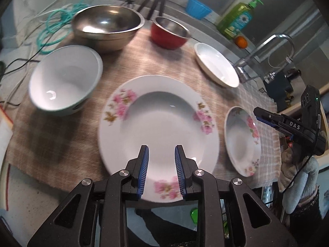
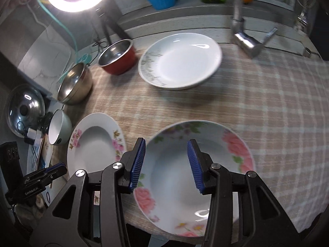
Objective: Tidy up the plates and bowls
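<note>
My left gripper (image 1: 161,150) is open and empty, above the near rim of a deep white plate with pink flowers (image 1: 158,121). My right gripper (image 2: 166,144) is open and empty over a second plate with pink roses (image 2: 197,164), which also shows in the left wrist view (image 1: 242,142). A plain white plate (image 1: 216,63) (image 2: 181,59) lies at the back. A white bowl (image 1: 63,80) (image 2: 58,127), a large steel bowl (image 1: 107,26) (image 2: 75,84) and a red bowl (image 1: 168,33) (image 2: 118,56) stand on the checked cloth (image 2: 267,103).
A chrome tap (image 2: 246,39) stands at the back right. A green soap bottle (image 1: 236,20), an orange (image 1: 241,41) and a blue cup (image 1: 197,8) sit on the ledge. A steel lid (image 2: 24,111), a tripod (image 1: 156,0) and green cord (image 1: 55,24) are at the left.
</note>
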### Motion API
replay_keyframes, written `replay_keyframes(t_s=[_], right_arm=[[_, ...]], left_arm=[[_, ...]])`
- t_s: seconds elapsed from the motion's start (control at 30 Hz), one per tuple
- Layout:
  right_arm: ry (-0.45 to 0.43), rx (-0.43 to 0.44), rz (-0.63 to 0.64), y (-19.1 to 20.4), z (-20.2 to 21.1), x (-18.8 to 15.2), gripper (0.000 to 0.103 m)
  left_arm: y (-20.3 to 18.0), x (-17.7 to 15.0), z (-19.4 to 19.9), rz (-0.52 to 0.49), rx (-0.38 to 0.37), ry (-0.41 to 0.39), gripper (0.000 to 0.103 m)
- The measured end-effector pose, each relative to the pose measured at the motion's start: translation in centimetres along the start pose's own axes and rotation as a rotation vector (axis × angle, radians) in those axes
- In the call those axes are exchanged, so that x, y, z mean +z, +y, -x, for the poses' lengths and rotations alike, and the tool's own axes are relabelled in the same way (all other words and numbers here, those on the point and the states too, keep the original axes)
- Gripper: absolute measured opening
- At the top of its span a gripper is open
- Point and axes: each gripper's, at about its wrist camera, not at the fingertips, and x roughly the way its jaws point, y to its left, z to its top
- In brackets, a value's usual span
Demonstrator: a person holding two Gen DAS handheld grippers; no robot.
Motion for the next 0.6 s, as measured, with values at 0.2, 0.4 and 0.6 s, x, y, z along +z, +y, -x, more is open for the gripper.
replay_keyframes(t_s=[0.2, 0.4, 0.6], right_arm=[[-0.015, -0.049, -0.056, -4.2, 1.4, -1.1, 0.044], [-0.003, -0.072, -0.076, -7.3, 1.9, -2.3, 0.042], [0.032, -0.034, -0.108, -9.5, 1.2, -3.2, 0.028]], left_arm=[[-4.4, 0.4, -2.4, -0.095, -0.064, 0.039, 0.024], [-7.8, -0.1, -5.3, -0.141, -0.138, 0.113, 0.024], [-9.8, 0.0, -7.0, -0.157, -0.163, 0.131, 0.024]])
